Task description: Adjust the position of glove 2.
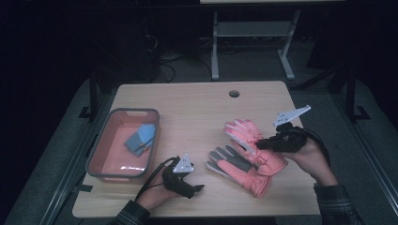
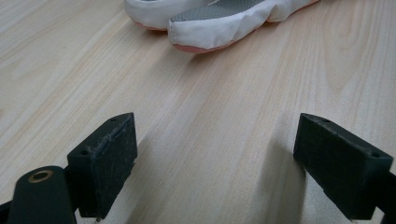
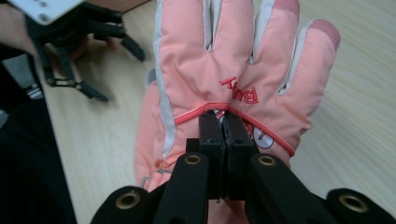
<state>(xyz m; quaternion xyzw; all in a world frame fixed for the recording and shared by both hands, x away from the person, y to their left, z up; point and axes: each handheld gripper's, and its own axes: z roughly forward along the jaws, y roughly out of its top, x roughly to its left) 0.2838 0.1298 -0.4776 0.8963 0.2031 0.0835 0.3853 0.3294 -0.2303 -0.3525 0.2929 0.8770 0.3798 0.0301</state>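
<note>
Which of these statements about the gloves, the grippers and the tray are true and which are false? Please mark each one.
1. The right gripper is shut on a pink glove. True.
2. The left gripper holds the other glove. False: its jaws stand open over bare table, with the glove's fingertips farther ahead.
3. The tray at the table's left side is pink inside with a grey rim. True.
4. The tray has nothing in it. False: a blue and grey item lies inside.
5. Both gloves lie flat and apart from each other. False: in the high view the held glove overlaps the other one.
</note>
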